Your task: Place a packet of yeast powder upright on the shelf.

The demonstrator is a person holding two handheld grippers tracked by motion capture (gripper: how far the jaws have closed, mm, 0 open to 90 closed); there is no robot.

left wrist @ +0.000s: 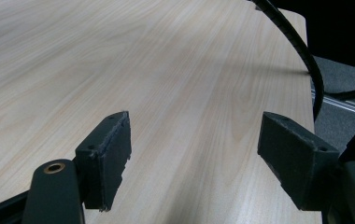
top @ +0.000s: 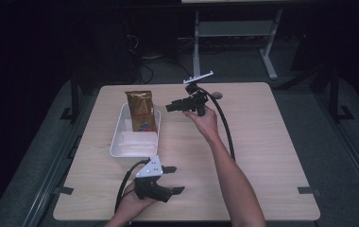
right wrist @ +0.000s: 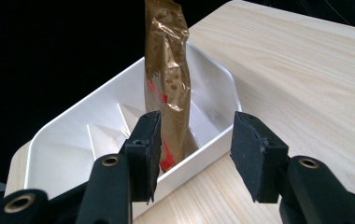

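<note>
**Dim room, pale wooden table, two empty grippers**

A dark room surrounds the wooden table (top: 262, 142). A white tray (top: 118, 142) holds an upright gold packet (top: 141, 111). Just beside the packet, the right gripper (top: 169, 107) hangs with jaws apart, gripping nothing. Near the tray's front end, the left gripper (top: 174, 178) gapes wide, empty.

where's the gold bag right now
The gold bag stands upright in the white tray at the table's left in the high view, ahead of the right hand-held gripper, whose open jaws are short of it.
</note>
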